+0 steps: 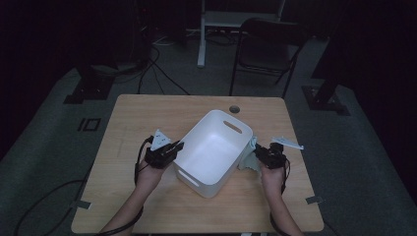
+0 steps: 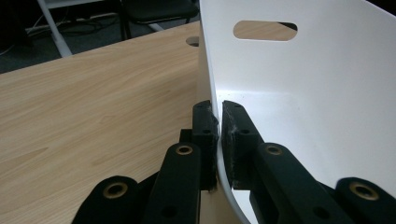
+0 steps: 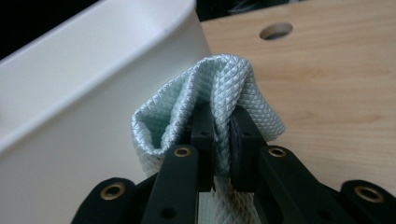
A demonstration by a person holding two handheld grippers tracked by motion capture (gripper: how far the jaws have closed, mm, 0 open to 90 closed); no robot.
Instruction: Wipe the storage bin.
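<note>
A white plastic bin with slot handles stands in the middle of the wooden table. My left gripper is shut on the bin's left wall; in the left gripper view its pads pinch the thin white rim from both sides. My right gripper sits just right of the bin and is shut on a pale mint quilted cloth. In the right gripper view the cloth bunches up over the jaws, close beside the bin's outer wall.
A round cable hole lies in the table behind the bin. A dark folding chair and a white desk frame stand beyond the table's far edge. Cables trail on the floor at left.
</note>
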